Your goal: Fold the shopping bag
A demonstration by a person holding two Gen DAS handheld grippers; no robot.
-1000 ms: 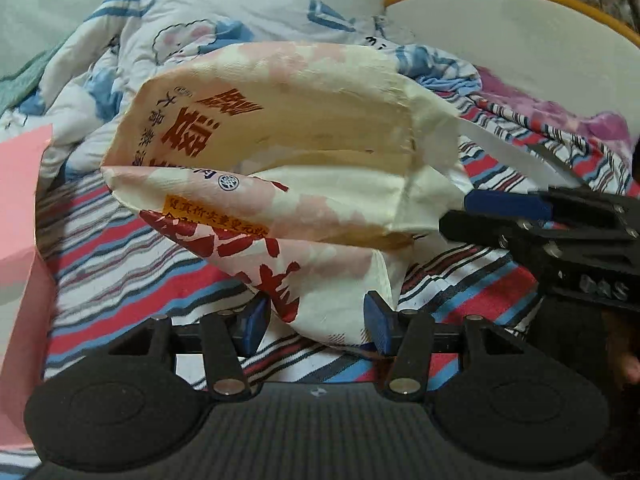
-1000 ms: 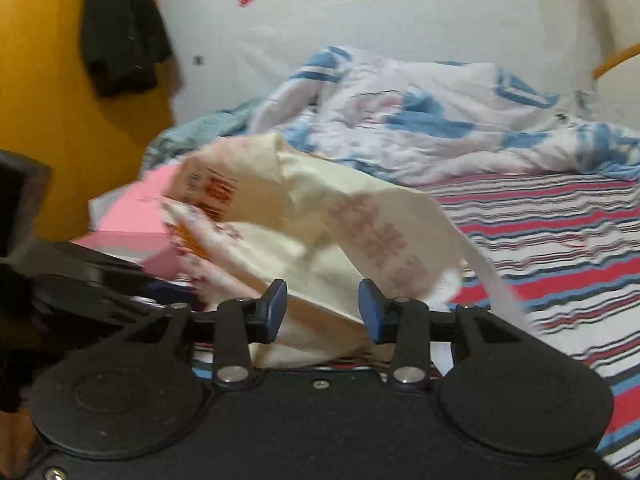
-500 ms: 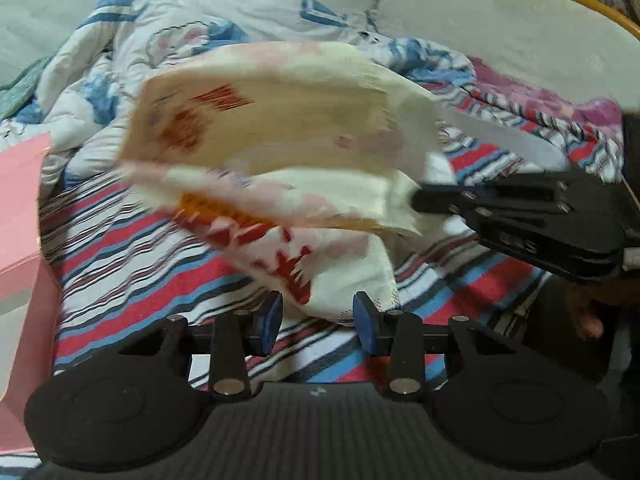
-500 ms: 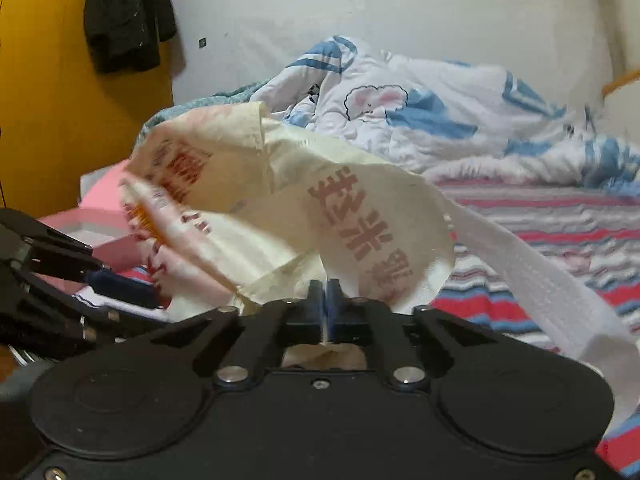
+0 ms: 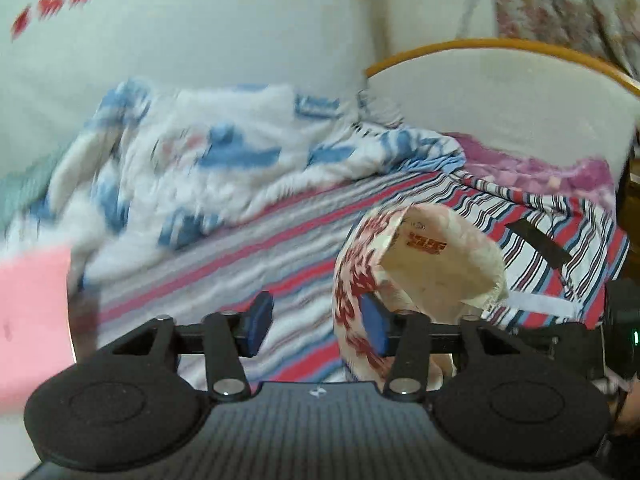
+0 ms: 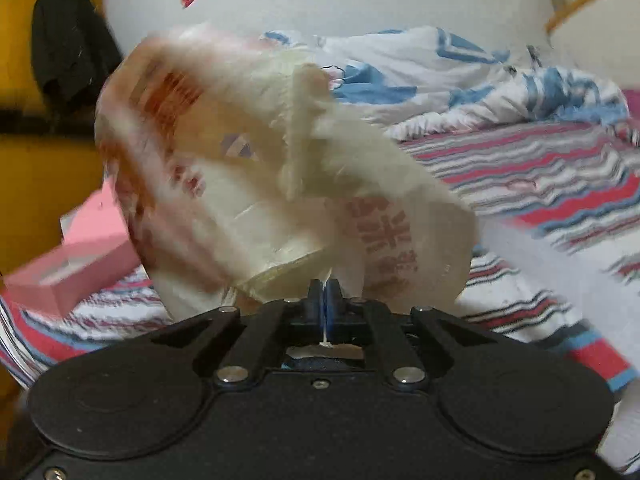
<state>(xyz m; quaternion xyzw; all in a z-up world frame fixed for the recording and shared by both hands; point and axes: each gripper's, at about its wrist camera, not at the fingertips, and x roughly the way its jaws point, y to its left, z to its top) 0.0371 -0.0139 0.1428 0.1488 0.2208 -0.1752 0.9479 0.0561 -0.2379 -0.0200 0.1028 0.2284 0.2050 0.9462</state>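
Shopping bag swung rightward, blurred, pinched in closed right tongs; left tongs gaping, empty

A red, white and blue striped sheet is covering the bed beyond the jaws. A blue-and-white quilt is lying bunched further back. A pink box is sitting off left of the jaws. A dark garment is hanging on the yellow wall.

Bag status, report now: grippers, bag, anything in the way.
Right gripper shut on bag, bag lifted off bed. Left gripper open, bag beside its right finger. Pink box left of bag.
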